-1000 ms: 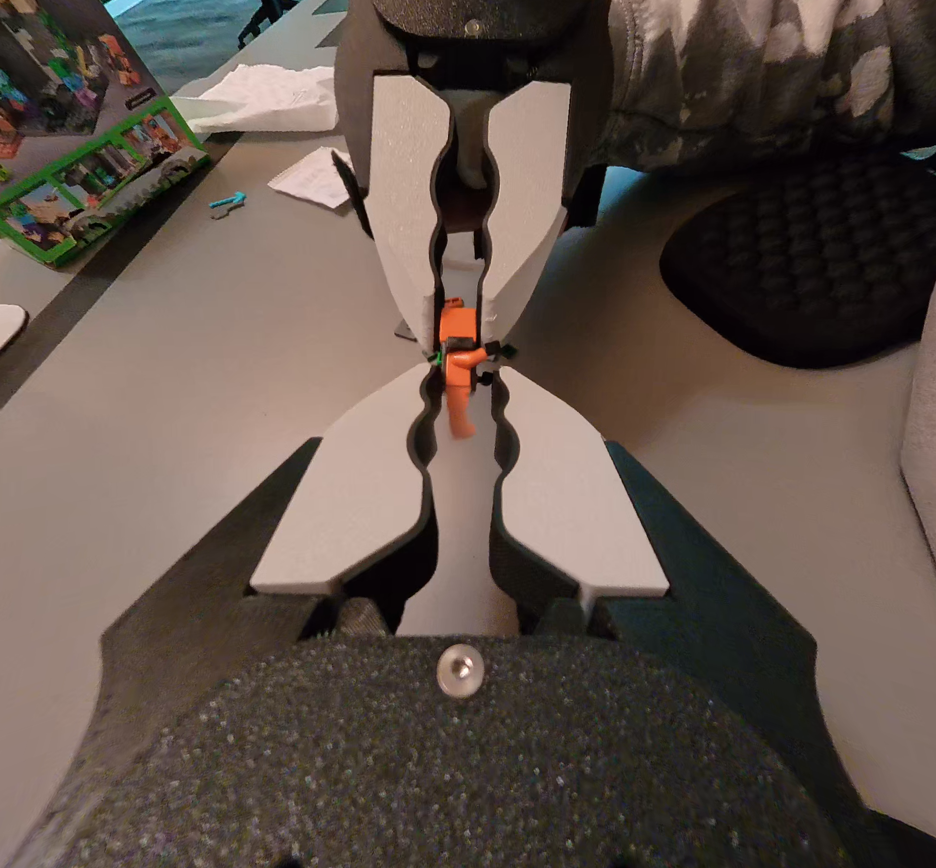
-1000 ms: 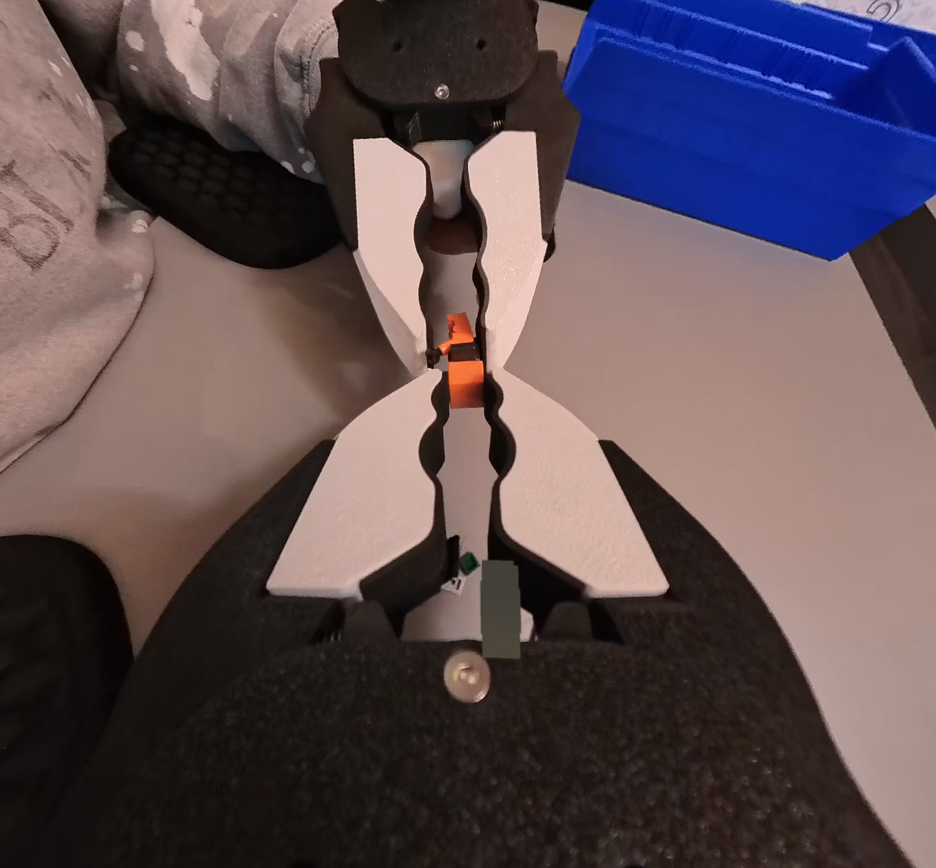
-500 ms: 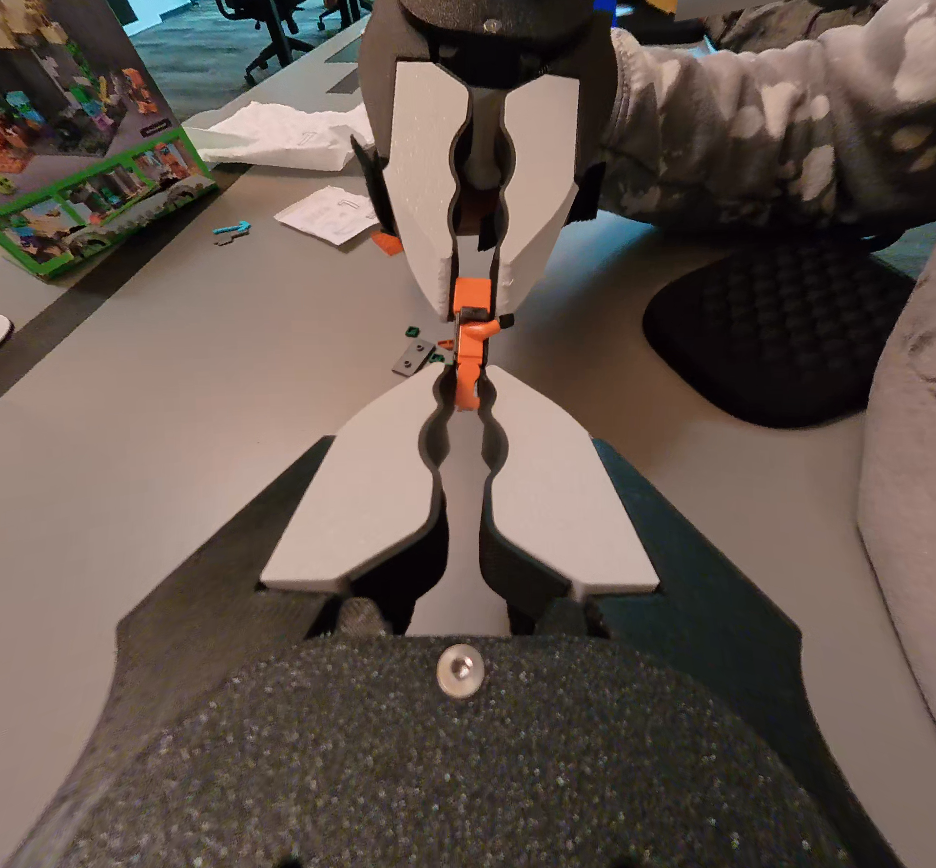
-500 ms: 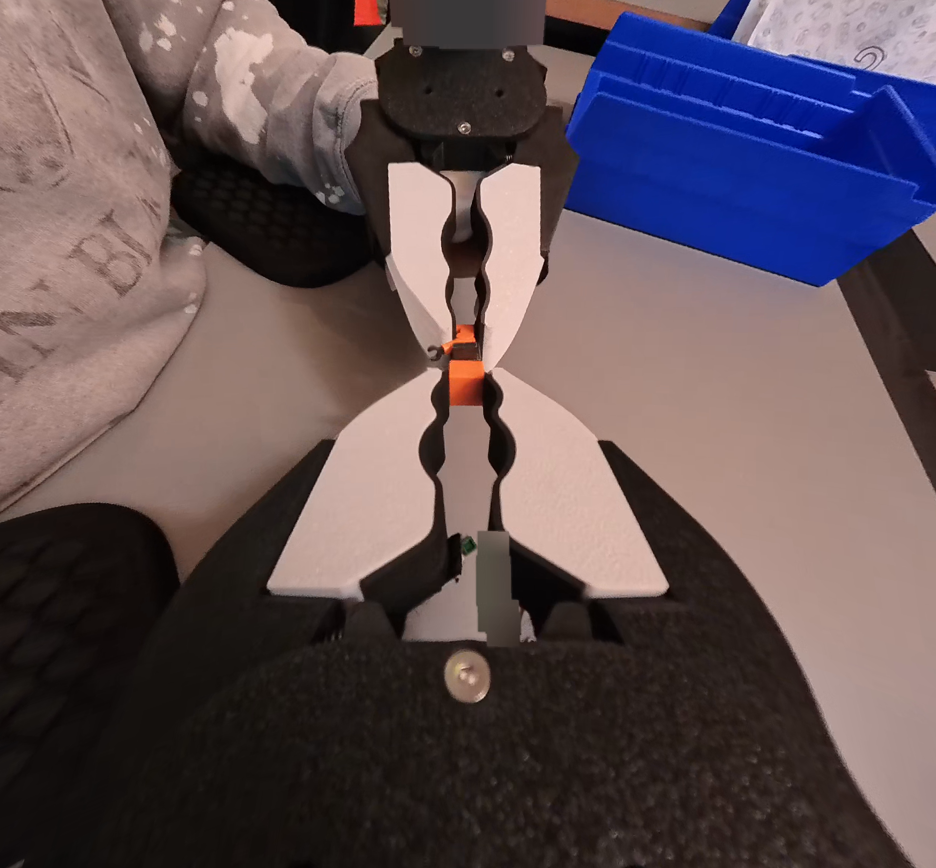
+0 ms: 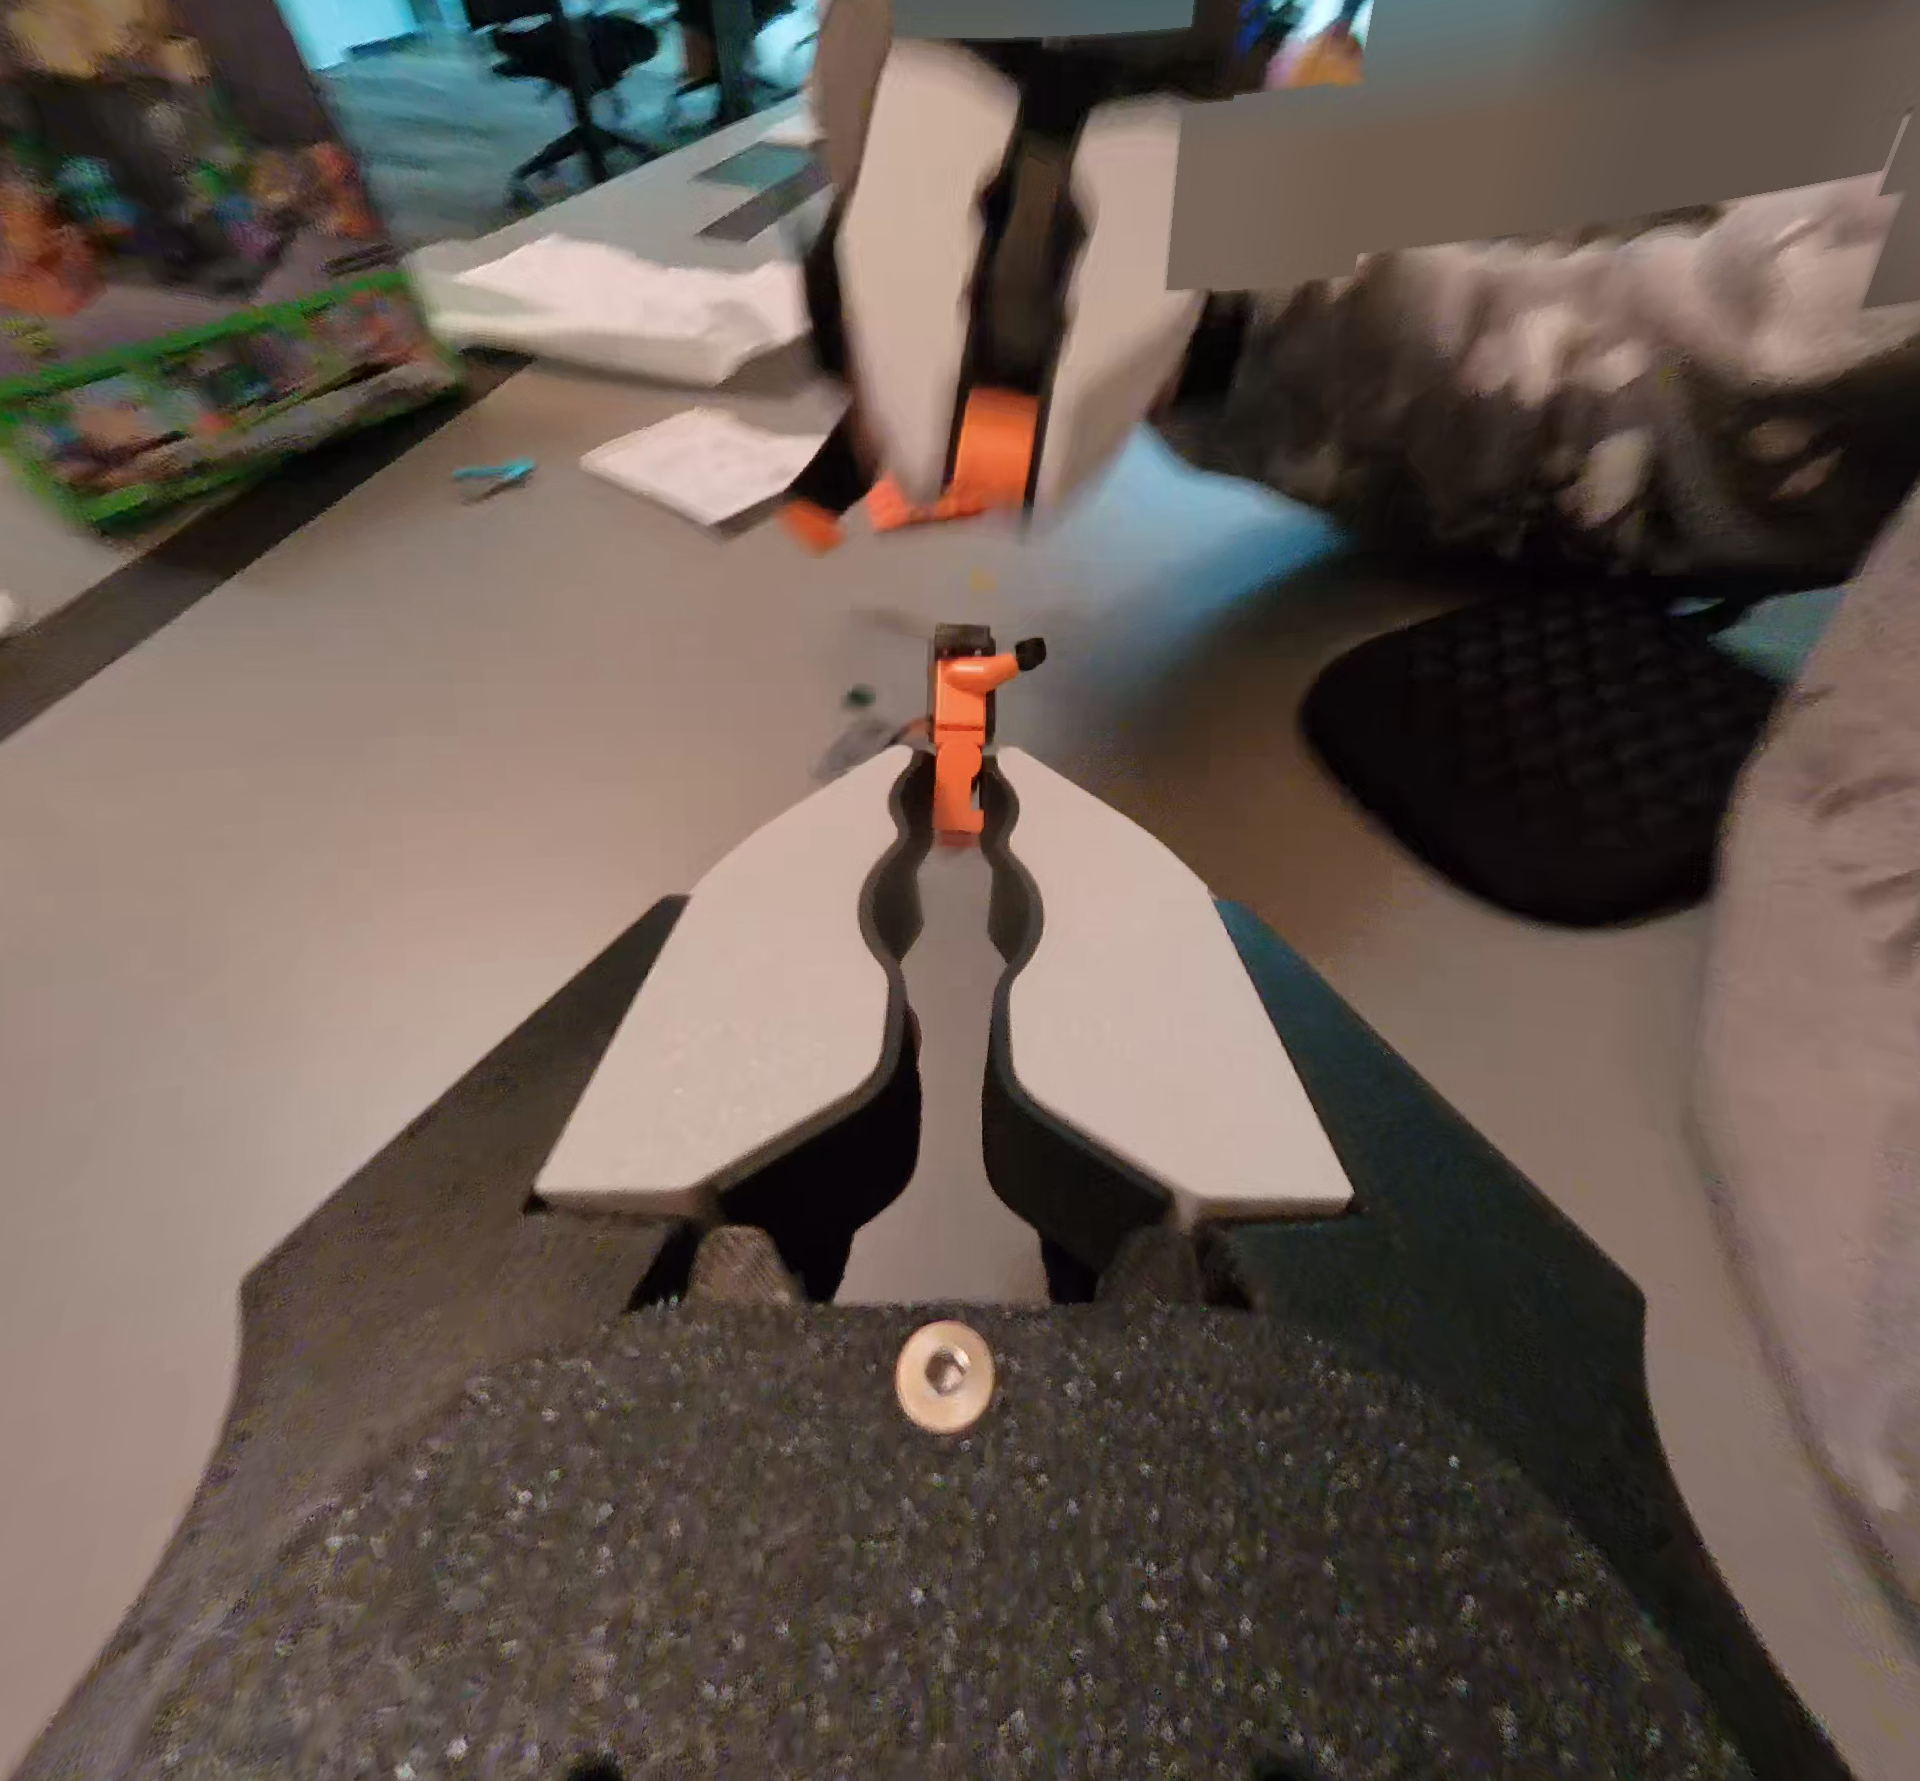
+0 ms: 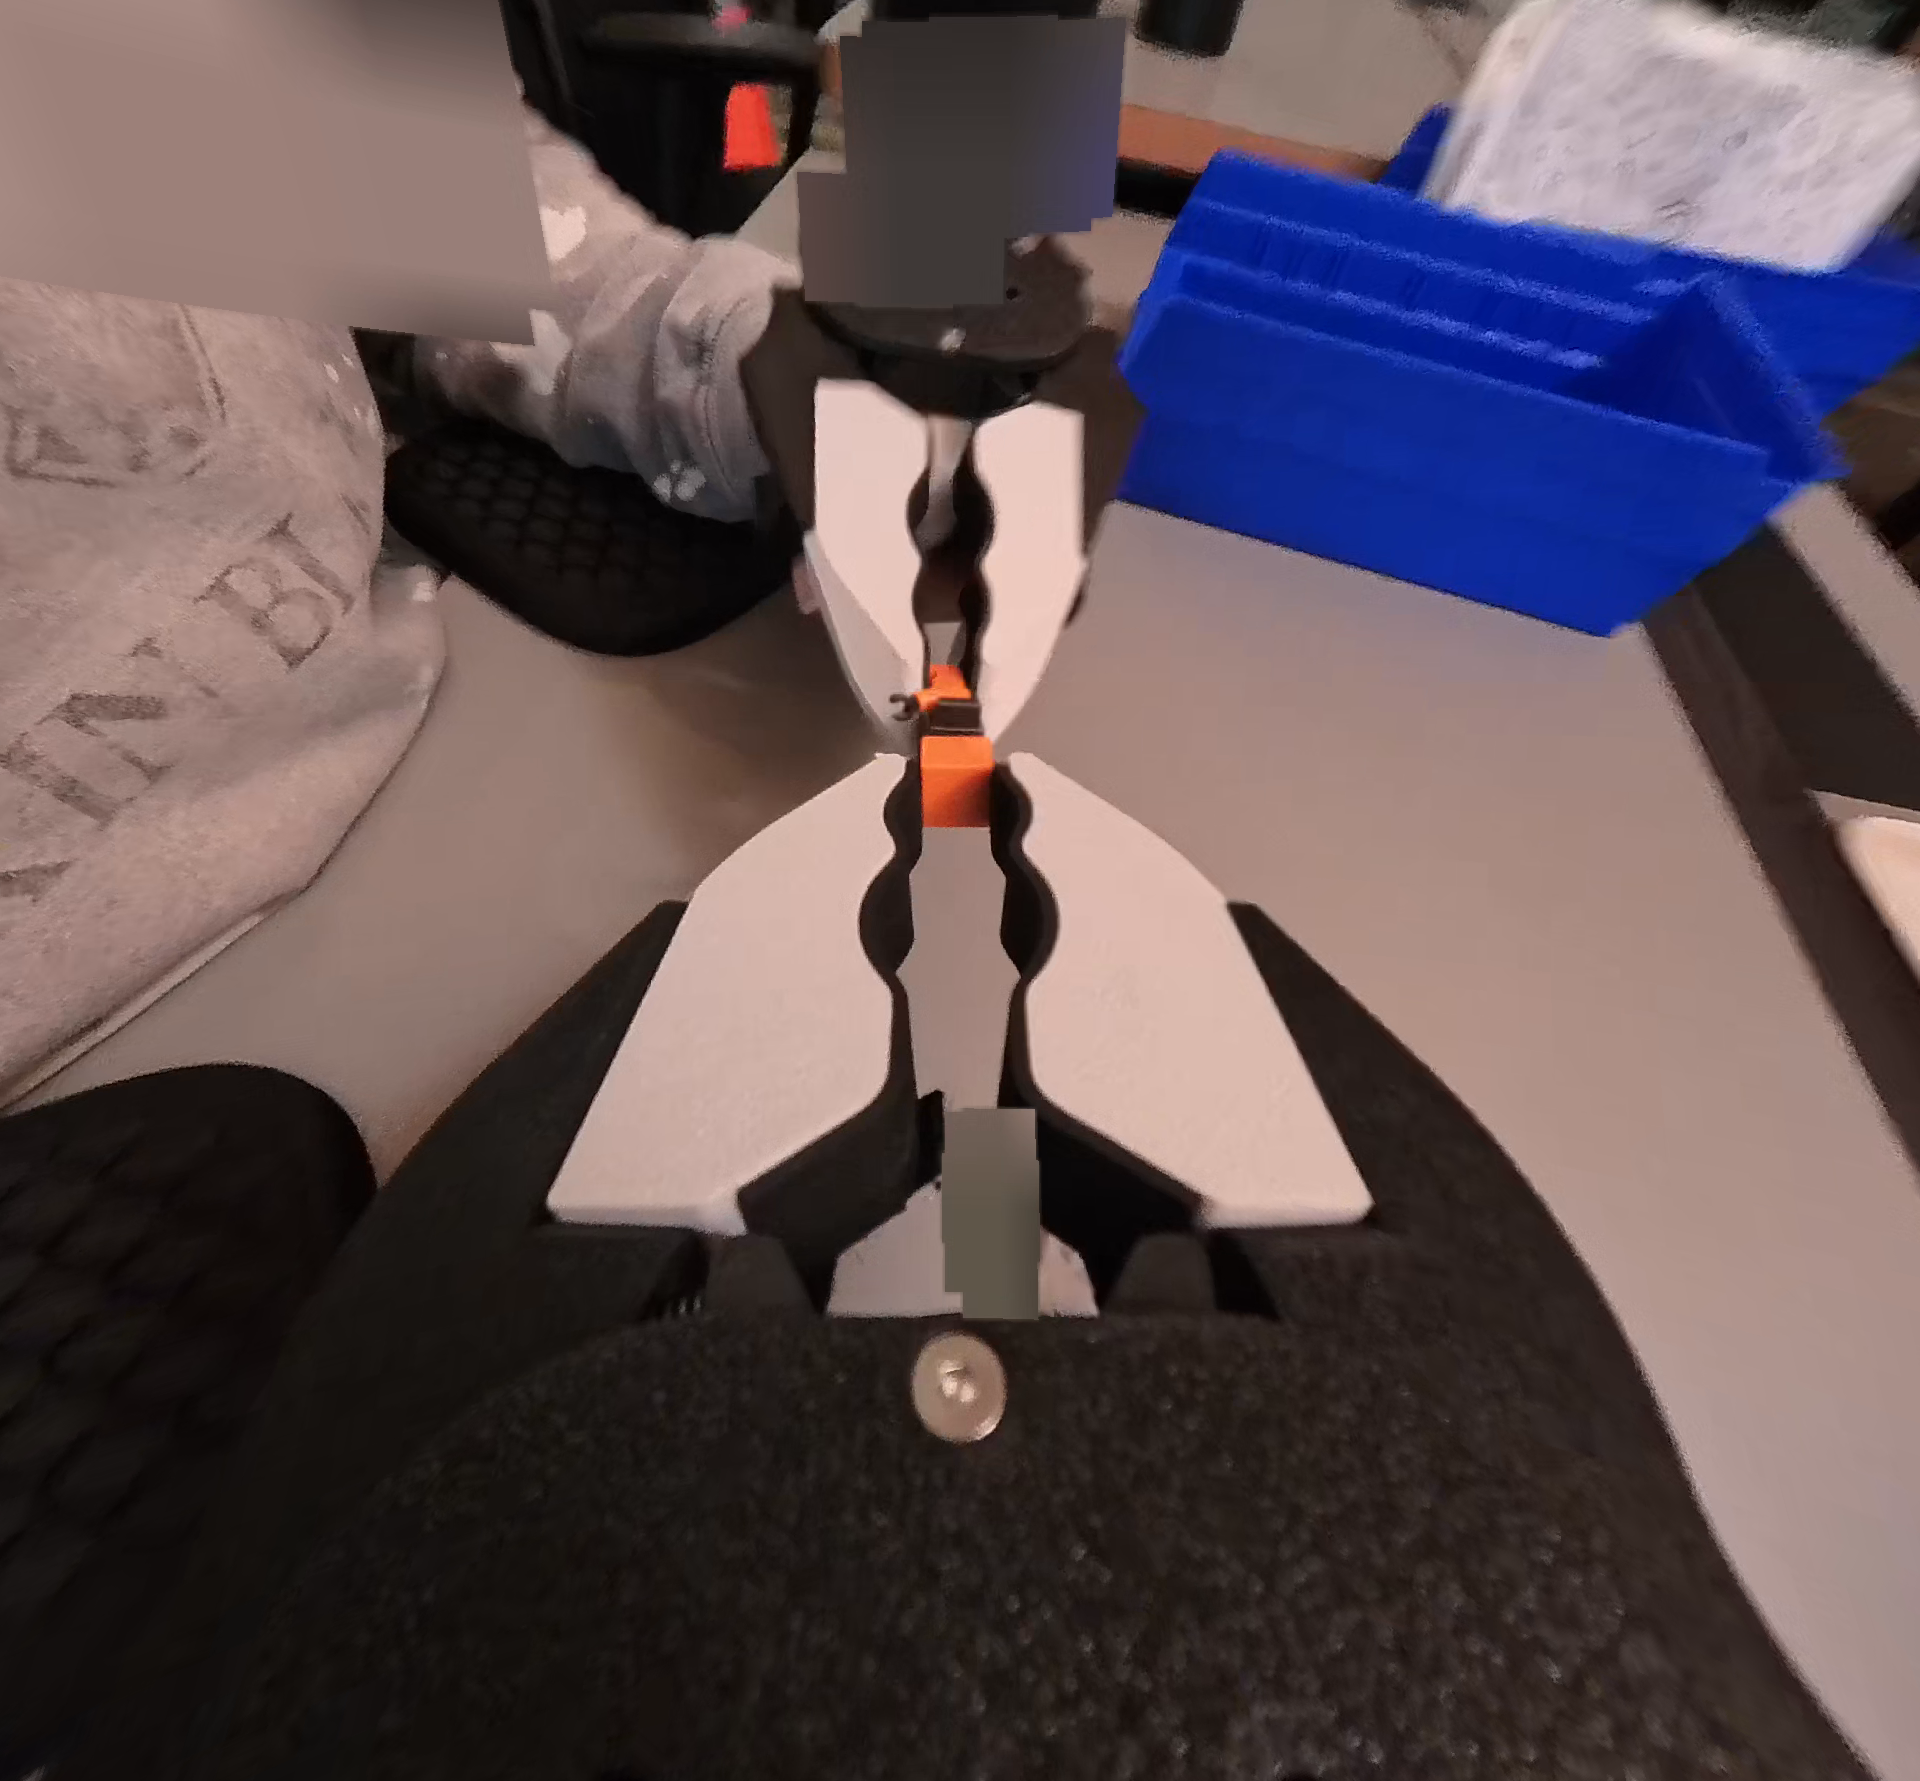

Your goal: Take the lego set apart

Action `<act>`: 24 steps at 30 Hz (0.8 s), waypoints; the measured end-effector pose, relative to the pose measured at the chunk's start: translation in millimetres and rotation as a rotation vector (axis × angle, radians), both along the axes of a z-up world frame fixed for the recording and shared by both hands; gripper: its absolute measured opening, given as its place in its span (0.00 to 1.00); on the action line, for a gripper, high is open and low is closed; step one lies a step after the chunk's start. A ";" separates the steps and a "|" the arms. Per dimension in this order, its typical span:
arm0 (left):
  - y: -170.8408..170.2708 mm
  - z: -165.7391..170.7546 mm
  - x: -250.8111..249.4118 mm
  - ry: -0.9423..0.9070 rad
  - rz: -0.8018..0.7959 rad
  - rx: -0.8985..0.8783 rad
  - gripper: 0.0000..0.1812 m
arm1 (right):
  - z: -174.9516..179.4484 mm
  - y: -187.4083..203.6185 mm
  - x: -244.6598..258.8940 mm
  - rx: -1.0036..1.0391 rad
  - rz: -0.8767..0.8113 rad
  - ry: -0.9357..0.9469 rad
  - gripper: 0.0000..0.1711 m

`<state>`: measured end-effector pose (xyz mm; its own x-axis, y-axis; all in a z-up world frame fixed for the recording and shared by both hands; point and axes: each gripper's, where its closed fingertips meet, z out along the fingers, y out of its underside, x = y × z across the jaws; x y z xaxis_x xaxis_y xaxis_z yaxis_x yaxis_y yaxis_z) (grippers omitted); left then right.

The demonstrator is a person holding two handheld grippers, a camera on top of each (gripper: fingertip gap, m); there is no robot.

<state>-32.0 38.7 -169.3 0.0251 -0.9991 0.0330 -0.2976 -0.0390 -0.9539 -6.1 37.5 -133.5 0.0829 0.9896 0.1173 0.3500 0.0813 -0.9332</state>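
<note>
The grey surface [image 5: 416, 796] carries most of what matters here, and it reads as a job partly done. At its far left edge stands the lego set box [image 5: 187, 360], with white paper sheets [image 5: 623, 308] beside it. A blue bin [image 6: 1455, 443] sits at the far side in the right wrist view, and a black mesh pad [image 5: 1538, 755] lies under the person's grey sleeve [image 5: 1558, 401].

The two tools are apart. The left tongs [image 5: 951, 786] are closed on the orange minifigure body [image 5: 961, 734], gripping it by the legs; the torso, one arm with a black hand and a bare dark neck stick out past the tips. The right tongs [image 6: 954, 786] are clamped on the orange head block [image 6: 954, 781], which fills the gap at the tips. In the left wrist view that block shows as a blurred orange lump, clear of the body and farther off.

So the head looks to be off the figure: that split is done. Still joined, by my reading, are legs, torso and arms.

Small loose bits lie on the surface: an orange piece [image 5: 810, 521] near the paper, a light blue piece [image 5: 497, 476], a tiny green piece [image 5: 858, 694] and a grey one [image 5: 852, 744], too blurred to name. These suggest other parts are already stripped. The head block has yet to be set down.
</note>
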 end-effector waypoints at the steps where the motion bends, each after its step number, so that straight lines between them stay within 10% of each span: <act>1: 11.6 -6.1 -12.1 0.008 0.040 -0.002 0.05 | 16.2 7.6 17.3 -0.011 -0.039 0.067 0.07; 24: 28.9 -29.4 -7.2 0.056 0.133 -0.136 0.05 | -105.4 47.5 14.4 -0.078 -0.202 -0.363 0.07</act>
